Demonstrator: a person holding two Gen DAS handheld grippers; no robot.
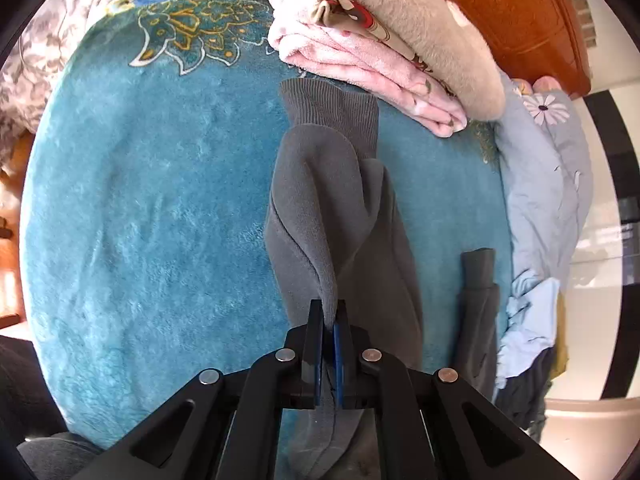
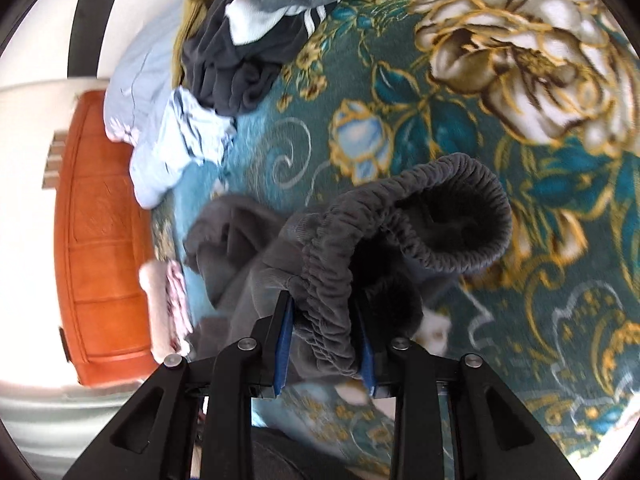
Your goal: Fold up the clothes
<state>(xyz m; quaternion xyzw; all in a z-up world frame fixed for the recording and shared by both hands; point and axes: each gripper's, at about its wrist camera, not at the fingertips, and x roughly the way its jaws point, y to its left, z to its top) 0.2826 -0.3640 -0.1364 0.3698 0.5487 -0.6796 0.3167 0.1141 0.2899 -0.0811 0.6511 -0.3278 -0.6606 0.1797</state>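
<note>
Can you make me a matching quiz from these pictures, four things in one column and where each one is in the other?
1. grey pants
2. pink blanket
3. daisy-print quilt
4. elastic waistband

A. under the beige blanket
B. between the right hand-held gripper fingers
C. pinched in the left hand-held gripper
D. along the teal blanket's right edge

Pairs: 1-C, 2-A, 3-D, 4-B

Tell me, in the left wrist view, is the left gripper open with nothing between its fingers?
No. The left gripper is shut on a fold of the grey sweatpants, which hang from it over the teal blanket.
</note>
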